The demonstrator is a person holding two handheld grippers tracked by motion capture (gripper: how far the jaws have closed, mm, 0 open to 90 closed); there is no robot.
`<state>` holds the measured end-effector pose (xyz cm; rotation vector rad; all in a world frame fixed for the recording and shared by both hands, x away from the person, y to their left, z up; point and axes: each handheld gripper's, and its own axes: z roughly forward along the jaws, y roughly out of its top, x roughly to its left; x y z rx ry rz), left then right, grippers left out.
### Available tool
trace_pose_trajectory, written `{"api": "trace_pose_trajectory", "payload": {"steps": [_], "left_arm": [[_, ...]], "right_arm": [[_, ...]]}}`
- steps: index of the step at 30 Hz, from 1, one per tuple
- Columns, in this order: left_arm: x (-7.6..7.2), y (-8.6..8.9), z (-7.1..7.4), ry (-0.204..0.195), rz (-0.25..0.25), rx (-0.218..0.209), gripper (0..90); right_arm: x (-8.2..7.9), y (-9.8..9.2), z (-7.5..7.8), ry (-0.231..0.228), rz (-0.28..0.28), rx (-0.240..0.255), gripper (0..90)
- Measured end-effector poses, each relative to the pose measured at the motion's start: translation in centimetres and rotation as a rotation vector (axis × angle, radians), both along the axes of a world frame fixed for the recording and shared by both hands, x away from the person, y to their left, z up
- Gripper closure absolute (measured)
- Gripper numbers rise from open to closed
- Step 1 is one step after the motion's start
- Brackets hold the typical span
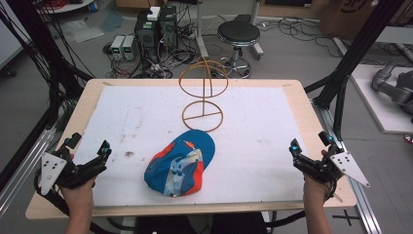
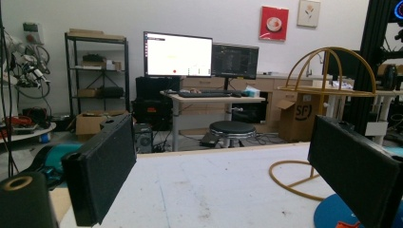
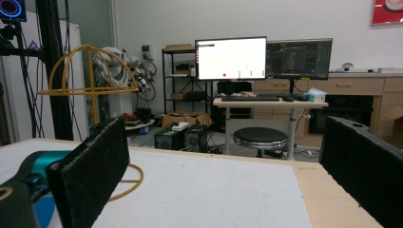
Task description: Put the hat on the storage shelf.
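Your left gripper (image 1: 85, 158) has its jaws spread wide with nothing between them, hovering well left of the blue-and-orange cap (image 1: 180, 163). The cap lies on the white mat (image 1: 253, 126) just in front of the wire stand (image 1: 203, 95). Your right gripper (image 1: 308, 155), well right of the cap, is spread wide too, empty.

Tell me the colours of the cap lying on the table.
The cap is blue with orange-red and pale patterned panels, clearest in the high view.

One cap (image 1: 181, 165), one wire stand (image 1: 203, 92), two claws.
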<state>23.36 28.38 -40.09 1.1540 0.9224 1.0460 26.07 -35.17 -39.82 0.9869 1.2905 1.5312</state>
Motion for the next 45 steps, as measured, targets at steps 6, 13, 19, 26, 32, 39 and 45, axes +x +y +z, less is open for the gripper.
{"api": "trace_pose_trajectory", "payload": {"steps": [6,13,19,26,32,39,45], "left_arm": [[-0.2,-0.1,0.2,-0.005,-0.011,0.001,9.4],[-0.2,-0.5,0.4,-0.003,-0.043,-0.002,9.7],[-0.5,-1.2,0.6,-0.011,-0.082,0.005,9.9],[-1.1,-3.5,1.0,-0.011,-0.184,0.052,10.0],[-1.2,-6.7,1.0,0.033,-0.333,0.121,12.8],[-1.2,-9.2,0.8,0.090,-0.419,0.164,15.2],[-0.4,-10.5,-0.2,0.180,-0.445,0.192,17.4]], "right_arm": [[0.0,-0.2,0.0,-0.002,-0.004,0.004,2.5],[0.0,-0.2,0.0,0.004,-0.002,0.008,2.5],[0.0,-0.4,0.0,0.004,-0.008,0.016,2.5],[0.0,-0.5,0.0,0.004,-0.008,0.017,2.5],[0.0,-0.6,0.0,0.008,-0.011,0.018,2.5],[0.1,-0.5,-0.1,0.004,-0.017,0.011,2.5],[0.1,-0.4,-0.1,0.002,-0.014,0.006,2.5]]}}
